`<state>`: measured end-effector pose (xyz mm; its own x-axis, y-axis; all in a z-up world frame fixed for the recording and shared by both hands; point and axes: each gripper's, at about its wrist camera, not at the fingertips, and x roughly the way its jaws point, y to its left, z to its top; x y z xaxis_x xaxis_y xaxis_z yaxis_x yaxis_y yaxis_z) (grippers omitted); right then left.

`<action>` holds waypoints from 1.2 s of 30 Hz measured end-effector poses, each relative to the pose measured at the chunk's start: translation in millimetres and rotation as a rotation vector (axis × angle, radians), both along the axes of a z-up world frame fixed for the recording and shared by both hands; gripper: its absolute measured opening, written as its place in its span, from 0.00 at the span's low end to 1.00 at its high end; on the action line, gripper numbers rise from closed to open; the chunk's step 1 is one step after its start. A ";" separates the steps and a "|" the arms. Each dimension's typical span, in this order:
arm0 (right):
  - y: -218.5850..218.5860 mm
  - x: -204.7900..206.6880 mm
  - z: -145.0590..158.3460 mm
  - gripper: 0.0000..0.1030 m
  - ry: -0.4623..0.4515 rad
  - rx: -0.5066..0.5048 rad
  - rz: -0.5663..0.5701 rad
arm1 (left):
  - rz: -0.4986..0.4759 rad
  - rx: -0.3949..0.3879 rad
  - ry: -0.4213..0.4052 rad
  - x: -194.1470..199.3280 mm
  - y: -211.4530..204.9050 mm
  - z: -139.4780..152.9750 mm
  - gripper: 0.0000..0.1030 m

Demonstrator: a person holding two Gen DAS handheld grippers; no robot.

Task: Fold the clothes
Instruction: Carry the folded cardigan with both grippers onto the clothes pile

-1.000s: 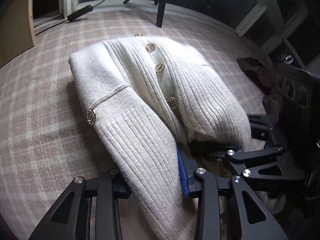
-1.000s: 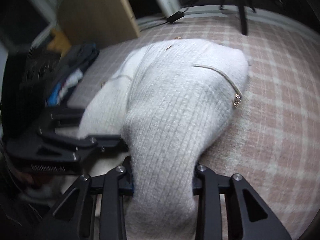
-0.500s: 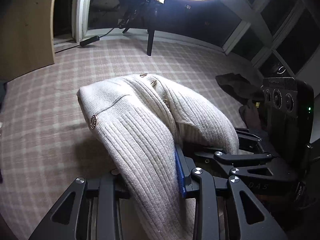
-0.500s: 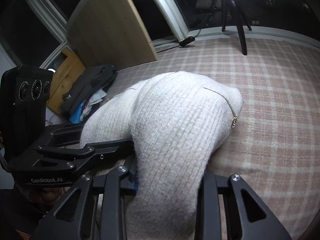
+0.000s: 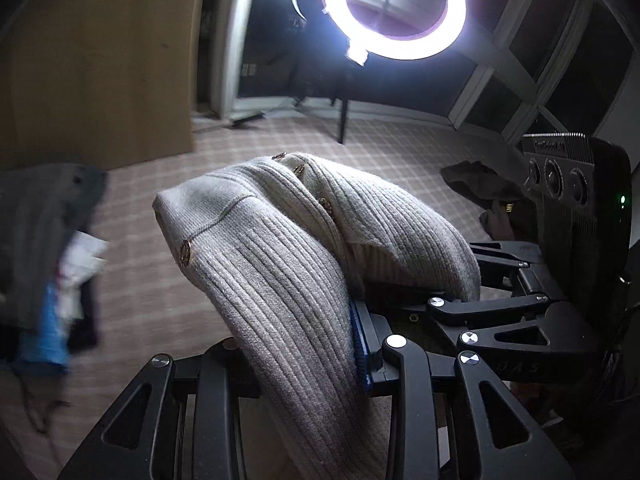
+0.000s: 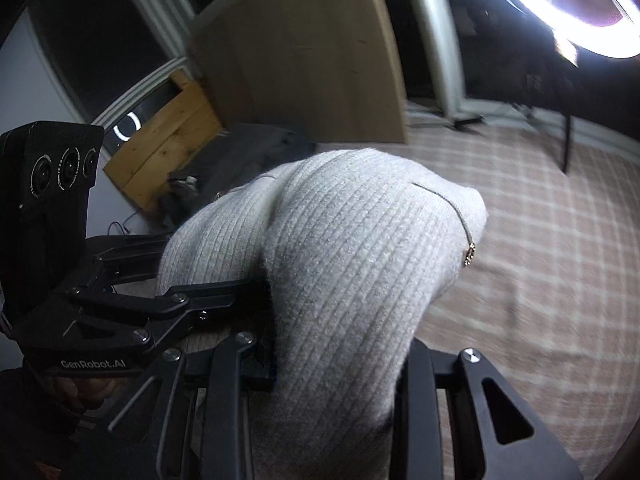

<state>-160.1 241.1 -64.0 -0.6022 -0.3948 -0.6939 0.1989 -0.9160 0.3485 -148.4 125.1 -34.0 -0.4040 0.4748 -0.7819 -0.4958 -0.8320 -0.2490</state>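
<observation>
A cream ribbed cardigan (image 5: 280, 260) with gold buttons hangs bunched above the checked carpet (image 5: 160, 300). My left gripper (image 5: 296, 356) is shut on one thick fold of it, a blue pad pressed against the knit. Close on its right in the left wrist view, my right gripper (image 5: 452, 276) is clamped on the neighbouring fold. In the right wrist view the cardigan (image 6: 360, 240) fills the centre, pinched by the right gripper (image 6: 340, 364), with the left gripper (image 6: 208, 268) gripping it from the left. The cloth hides the pads on its far side.
A lit ring light (image 5: 394, 8) on a thin stand (image 5: 342, 120) is ahead. A wooden board (image 5: 100, 80) leans at the back left. Dark clothes (image 5: 44, 240) are piled on the left, and a dark garment (image 5: 476, 184) lies on the right. A wooden crate (image 6: 168, 140) stands by the window.
Both grippers have risen together with the cardigan, lifting it off the carpet. Both views have tilted upward, bringing the ring light and the wooden board into sight.
</observation>
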 end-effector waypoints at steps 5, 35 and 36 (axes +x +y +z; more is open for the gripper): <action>-85.1 -38.6 42.0 0.28 0.080 0.018 0.045 | 0.010 -0.015 0.086 -24.4 -90.2 43.3 0.29; -272.3 -241.9 -49.1 0.51 -0.185 -0.068 0.079 | 0.110 0.026 -0.124 -202.3 -382.6 -64.7 0.40; -271.2 -239.7 -45.9 0.52 -0.179 -0.070 0.087 | 0.103 0.019 -0.116 -201.7 -381.8 -62.9 0.39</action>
<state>-399.8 -30.1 -109.9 -0.4334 -0.4910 -0.7556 0.2057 -0.8703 0.4476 -350.1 -256.8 -96.9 -0.3585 0.4507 -0.8175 -0.3750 -0.8715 -0.3161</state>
